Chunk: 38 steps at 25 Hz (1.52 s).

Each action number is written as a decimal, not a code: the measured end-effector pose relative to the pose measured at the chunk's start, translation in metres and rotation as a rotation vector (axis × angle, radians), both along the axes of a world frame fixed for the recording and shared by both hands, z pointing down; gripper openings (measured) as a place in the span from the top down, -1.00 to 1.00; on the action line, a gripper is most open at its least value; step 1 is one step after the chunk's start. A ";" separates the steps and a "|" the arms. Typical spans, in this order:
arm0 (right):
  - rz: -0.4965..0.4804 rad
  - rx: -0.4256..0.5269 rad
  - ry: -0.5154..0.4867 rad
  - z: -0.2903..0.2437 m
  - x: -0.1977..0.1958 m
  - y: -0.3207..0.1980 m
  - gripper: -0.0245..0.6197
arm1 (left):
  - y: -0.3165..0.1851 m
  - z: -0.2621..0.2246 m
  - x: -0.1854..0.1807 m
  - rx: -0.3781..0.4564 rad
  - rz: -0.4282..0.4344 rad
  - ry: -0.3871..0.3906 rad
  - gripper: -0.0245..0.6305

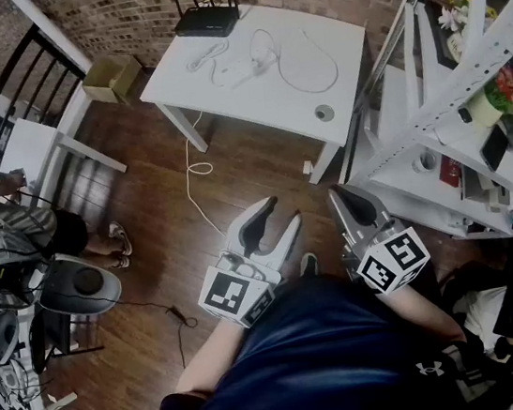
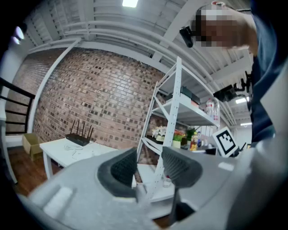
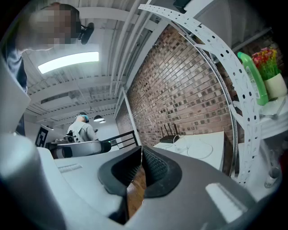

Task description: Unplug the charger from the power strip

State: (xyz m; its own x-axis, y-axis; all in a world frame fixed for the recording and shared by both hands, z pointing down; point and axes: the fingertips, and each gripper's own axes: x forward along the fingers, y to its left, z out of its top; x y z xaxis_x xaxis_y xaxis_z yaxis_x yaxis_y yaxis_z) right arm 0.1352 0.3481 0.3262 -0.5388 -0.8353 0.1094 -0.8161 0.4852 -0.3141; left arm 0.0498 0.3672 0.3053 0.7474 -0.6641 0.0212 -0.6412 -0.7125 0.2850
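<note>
A white table point(image 1: 294, 99) stands against the brick wall, well ahead of both grippers. On it lie looped white cables point(image 1: 298, 65) and a white strip-like piece point(image 1: 206, 59); I cannot tell the charger from the power strip at this distance. A white cord point(image 1: 196, 168) hangs from the table to the floor. My left gripper point(image 1: 275, 217) is held in front of the person's body, open and empty; its pads point(image 2: 121, 168) stand apart. My right gripper point(image 1: 350, 197) is beside it, shut on nothing, its pads point(image 3: 152, 162) pressed together. Both point level toward the table.
A black router point(image 1: 207, 17) sits at the table's back edge and a round grey disc point(image 1: 324, 112) near its front corner. A white shelving rack point(image 1: 432, 108) stands to the right. A cardboard box point(image 1: 111, 78), a seated person point(image 1: 14, 229) and a stool point(image 1: 78, 286) are at left.
</note>
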 end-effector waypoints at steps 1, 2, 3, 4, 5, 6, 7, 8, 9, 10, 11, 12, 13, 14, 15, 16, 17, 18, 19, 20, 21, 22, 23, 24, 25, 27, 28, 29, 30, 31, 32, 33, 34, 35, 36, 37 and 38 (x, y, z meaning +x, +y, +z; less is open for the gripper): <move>-0.001 0.001 -0.002 0.001 0.003 -0.001 0.89 | -0.001 0.000 0.003 0.002 -0.002 -0.001 0.38; -0.002 0.002 -0.005 0.001 0.006 -0.003 0.89 | -0.002 0.001 0.006 0.003 -0.004 -0.002 0.38; -0.003 0.003 -0.007 0.002 0.009 -0.004 0.89 | -0.004 0.000 0.010 0.003 -0.008 -0.002 0.38; -0.005 0.005 -0.008 0.002 0.013 -0.006 0.89 | -0.005 0.000 0.013 0.001 -0.014 0.000 0.38; -0.008 0.007 -0.010 0.003 0.016 -0.008 0.89 | -0.007 -0.001 0.017 -0.002 -0.022 0.001 0.38; -0.013 0.008 -0.011 0.003 0.018 -0.009 0.89 | -0.007 0.000 0.019 -0.002 -0.028 0.000 0.38; -0.019 0.008 -0.012 0.004 0.020 -0.011 0.89 | -0.007 0.002 0.021 0.000 -0.032 -0.004 0.38; -0.025 0.006 -0.014 0.006 0.021 -0.013 0.89 | -0.008 0.004 0.022 0.002 -0.035 -0.009 0.38; -0.032 0.004 -0.015 0.008 0.022 -0.014 0.89 | -0.008 0.006 0.023 0.001 -0.042 -0.012 0.38; -0.039 0.001 -0.016 0.009 0.023 -0.016 0.89 | -0.009 0.007 0.023 -0.002 -0.050 -0.013 0.38; -0.045 -0.002 -0.016 0.011 0.023 -0.018 0.89 | -0.011 0.007 0.023 -0.005 -0.059 -0.013 0.38; -0.051 -0.003 -0.015 0.011 0.023 -0.021 0.89 | -0.013 0.006 0.022 -0.006 -0.068 -0.012 0.38; -0.056 -0.002 -0.013 0.011 0.022 -0.024 0.89 | -0.017 0.004 0.021 -0.005 -0.076 -0.011 0.38; -0.061 -0.001 -0.011 0.011 0.020 -0.028 0.89 | -0.022 0.002 0.020 -0.002 -0.084 -0.009 0.38; -0.066 0.001 -0.008 0.011 0.017 -0.032 0.89 | -0.026 0.001 0.018 -0.001 -0.089 -0.009 0.38; -0.070 0.002 -0.005 0.010 0.014 -0.038 0.89 | -0.032 0.003 0.015 -0.001 -0.091 -0.009 0.38; -0.073 0.002 -0.002 0.011 0.010 -0.044 0.89 | -0.037 0.005 0.012 -0.005 -0.090 -0.009 0.38; -0.073 -0.001 0.002 0.013 0.008 -0.051 0.89 | -0.043 0.008 0.010 -0.011 -0.090 -0.008 0.38; -0.069 -0.005 0.008 0.015 0.007 -0.057 0.89 | -0.049 0.011 0.008 -0.018 -0.091 -0.005 0.38; -0.064 -0.009 0.015 0.017 0.006 -0.065 0.89 | -0.057 0.013 0.006 -0.024 -0.092 0.001 0.38; -0.058 -0.011 0.022 0.020 0.005 -0.074 0.89 | -0.066 0.014 0.004 -0.029 -0.093 0.011 0.38; -0.051 -0.014 0.030 0.023 0.005 -0.084 0.89 | -0.077 0.014 0.003 -0.032 -0.094 0.026 0.38; -0.045 -0.019 0.037 0.026 0.003 -0.095 0.89 | -0.089 0.014 0.001 -0.035 -0.093 0.037 0.38; -0.038 -0.026 0.042 0.030 0.002 -0.107 0.89 | -0.102 0.019 -0.002 -0.040 -0.090 0.038 0.38; -0.031 -0.033 0.047 0.034 -0.001 -0.120 0.89 | -0.116 0.026 -0.006 -0.046 -0.084 0.032 0.38; -0.019 -0.042 0.063 0.040 -0.010 -0.149 0.89 | -0.148 0.033 -0.015 -0.043 -0.073 0.022 0.38; -0.012 -0.044 0.076 0.042 -0.016 -0.164 0.89 | -0.164 0.034 -0.021 -0.026 -0.060 0.015 0.38; -0.003 -0.045 0.090 0.043 -0.023 -0.178 0.89 | -0.179 0.034 -0.027 -0.005 -0.046 0.008 0.38; 0.009 -0.045 0.101 0.042 -0.030 -0.193 0.89 | -0.194 0.033 -0.034 0.011 -0.033 0.003 0.38; 0.023 -0.047 0.109 0.042 -0.036 -0.208 0.89 | -0.210 0.031 -0.041 0.020 -0.025 0.003 0.38; 0.037 -0.051 0.114 0.040 -0.042 -0.223 0.89 | -0.226 0.029 -0.048 0.025 -0.020 0.011 0.38; 0.048 -0.054 0.120 0.039 -0.047 -0.238 0.89 | -0.242 0.026 -0.054 0.027 -0.017 0.028 0.38; 0.057 -0.057 0.129 0.038 -0.051 -0.251 0.89 | -0.257 0.025 -0.060 0.024 -0.015 0.043 0.38; 0.065 -0.059 0.140 0.037 -0.055 -0.263 0.89 | -0.270 0.025 -0.065 0.017 -0.010 0.050 0.38; 0.071 -0.062 0.151 0.037 -0.059 -0.274 0.89 | -0.283 0.027 -0.070 0.008 -0.006 0.049 0.38; 0.076 -0.065 0.161 0.038 -0.063 -0.285 0.89 | -0.295 0.030 -0.075 0.004 -0.001 0.041 0.38; 0.078 -0.067 0.172 0.039 -0.068 -0.295 0.89 | -0.307 0.035 -0.080 0.004 0.005 0.022 0.38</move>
State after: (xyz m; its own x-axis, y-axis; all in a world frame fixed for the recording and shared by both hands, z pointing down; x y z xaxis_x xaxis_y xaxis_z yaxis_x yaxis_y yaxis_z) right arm 0.0669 0.0531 0.3656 -0.4411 -0.8617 0.2507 -0.8948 0.4010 -0.1962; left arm -0.0298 0.0607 0.3407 0.7508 -0.6605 0.0018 -0.6312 -0.7168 0.2963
